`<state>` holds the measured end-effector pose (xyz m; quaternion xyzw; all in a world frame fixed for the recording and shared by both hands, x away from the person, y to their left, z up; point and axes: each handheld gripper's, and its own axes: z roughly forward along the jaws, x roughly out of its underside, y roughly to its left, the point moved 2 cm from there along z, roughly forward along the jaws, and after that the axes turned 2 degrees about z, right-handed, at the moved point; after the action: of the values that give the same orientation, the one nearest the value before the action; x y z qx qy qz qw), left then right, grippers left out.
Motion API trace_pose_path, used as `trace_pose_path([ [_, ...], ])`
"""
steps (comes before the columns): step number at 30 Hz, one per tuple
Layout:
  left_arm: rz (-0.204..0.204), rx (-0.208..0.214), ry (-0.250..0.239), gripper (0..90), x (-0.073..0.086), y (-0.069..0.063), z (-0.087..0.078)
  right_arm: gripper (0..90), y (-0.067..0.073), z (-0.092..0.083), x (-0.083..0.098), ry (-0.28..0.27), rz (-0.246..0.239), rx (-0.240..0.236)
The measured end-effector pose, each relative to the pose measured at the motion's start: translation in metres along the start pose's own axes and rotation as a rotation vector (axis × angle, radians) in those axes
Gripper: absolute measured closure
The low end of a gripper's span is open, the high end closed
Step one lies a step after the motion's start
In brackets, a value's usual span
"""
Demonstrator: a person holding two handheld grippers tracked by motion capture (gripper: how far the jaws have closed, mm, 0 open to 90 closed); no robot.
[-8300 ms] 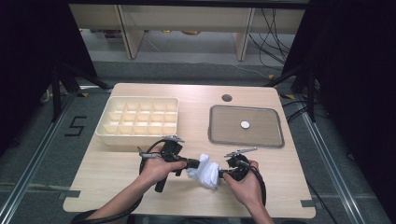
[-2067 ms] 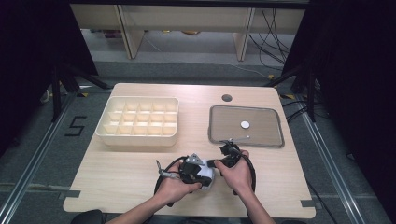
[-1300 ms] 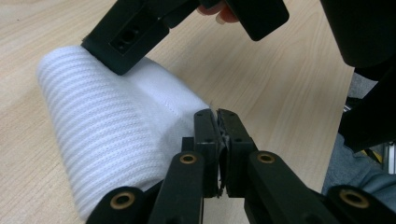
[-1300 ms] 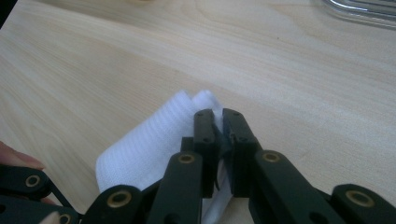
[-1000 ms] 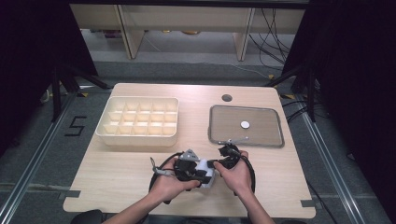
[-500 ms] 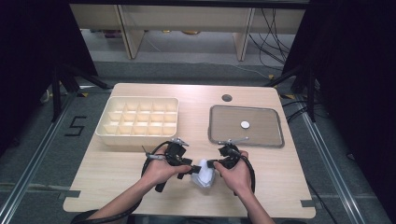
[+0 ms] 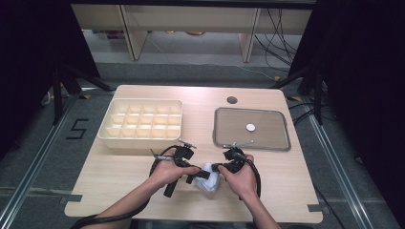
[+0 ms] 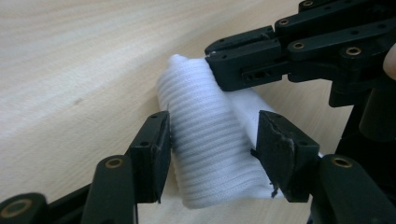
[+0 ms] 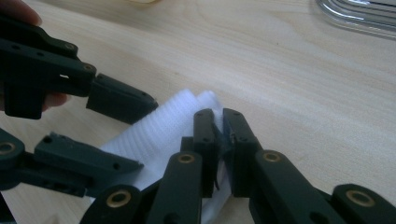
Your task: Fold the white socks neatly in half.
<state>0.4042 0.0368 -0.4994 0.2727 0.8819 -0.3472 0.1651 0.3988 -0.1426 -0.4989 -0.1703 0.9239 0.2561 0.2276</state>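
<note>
Lying on the counter (image 7: 119,176), a rolled white cloth (image 8: 210,144) sits between the left hand-held gripper (image 8: 212,149), whose spread jaws have just been opening. The right hand-held gripper (image 9: 218,140) pinches its edge, jaws nearly closed.

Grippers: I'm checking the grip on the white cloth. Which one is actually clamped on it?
The right gripper: its jaws pinch the cloth's edge. The left gripper's jaws, having just been opening, straddle the roll.

I log, beyond the fingers: a cream compartment tray (image 7: 141,125) to their left; a grey tray (image 7: 251,129) to their right with a white disc (image 7: 250,127) in it; a dark hole (image 7: 232,100) farther off.
</note>
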Motion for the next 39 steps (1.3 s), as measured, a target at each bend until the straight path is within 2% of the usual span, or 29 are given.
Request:
trace_pose_path([
  [1, -0.009, -0.003, 0.002, 44.2, 0.0, 0.0, 0.001, 84.9, 0.0, 0.0, 0.0, 0.001, 0.001, 0.0],
  [3, 0.004, -0.005, 0.034, 45.8, 0.0, 0.002, 0.003, 84.9, 0.0, 0.0, 0.0, -0.001, 0.001, -0.001],
  [6, 0.007, -0.007, 0.048, 46.7, 0.001, 0.003, 0.003, 84.9, 0.0, 0.0, 0.0, -0.002, -0.001, -0.003],
  [8, -0.005, -0.006, 0.049, 47.6, 0.001, 0.003, 0.004, 84.8, 0.0, 0.001, 0.0, -0.003, -0.003, -0.001],
  [9, -0.002, -0.007, 0.053, 48.1, 0.002, 0.004, 0.005, 84.8, 0.0, 0.001, 0.0, -0.007, -0.015, -0.01],
  [10, 0.003, -0.009, 0.06, 48.7, 0.002, 0.004, 0.005, 84.8, 0.001, 0.001, 0.0, 0.004, -0.002, 0.0],
  [19, 0.006, -0.009, 0.075, 57.4, 0.003, 0.004, 0.006, 84.5, 0.001, 0.001, 0.001, -0.002, -0.011, -0.003],
  [23, 0.019, -0.003, 0.064, 64.3, 0.004, 0.003, 0.006, 84.2, 0.002, 0.001, 0.002, -0.011, -0.007, -0.01],
  [26, 0.037, -0.005, 0.057, 66.1, 0.005, 0.002, 0.006, 83.8, 0.001, 0.001, 0.002, -0.008, -0.008, -0.001],
  [27, 0.021, -0.003, 0.038, 66.6, 0.005, 0.0, 0.007, 83.7, 0.001, 0.001, 0.003, -0.01, -0.008, -0.001],
  [28, 0.052, -0.007, 0.06, 67.2, 0.005, 0.002, 0.006, 83.5, 0.003, 0.0, 0.003, -0.01, 0.009, -0.013],
  [29, 0.033, -0.008, 0.033, 67.5, 0.005, 0.0, 0.008, 83.2, 0.003, 0.0, 0.003, -0.012, 0.007, -0.007],
  [30, 0.057, -0.012, 0.038, 67.9, 0.006, 0.0, 0.007, 82.8, 0.003, 0.0, 0.004, -0.012, 0.005, -0.001],
  [31, 0.056, -0.014, 0.023, 68.3, 0.006, -0.002, 0.007, 82.2, 0.002, -0.001, 0.004, -0.018, -0.013, 0.0],
  [32, 0.095, -0.018, 0.041, 68.7, 0.007, 0.0, 0.005, 80.9, 0.003, -0.002, 0.004, -0.013, -0.003, 0.007],
  [34, 0.078, -0.016, 0.014, 69.3, 0.008, -0.002, 0.006, 77.4, 0.004, -0.006, 0.004, -0.035, -0.004, 0.003],
  [36, 0.095, -0.008, 0.003, 69.7, 0.009, -0.002, 0.005, 75.1, 0.005, -0.011, 0.004, -0.066, -0.017, -0.015],
  [39, 0.093, -0.007, -0.017, 70.0, 0.012, -0.004, 0.003, 71.4, 0.004, -0.021, 0.004, -0.127, -0.031, -0.02],
])
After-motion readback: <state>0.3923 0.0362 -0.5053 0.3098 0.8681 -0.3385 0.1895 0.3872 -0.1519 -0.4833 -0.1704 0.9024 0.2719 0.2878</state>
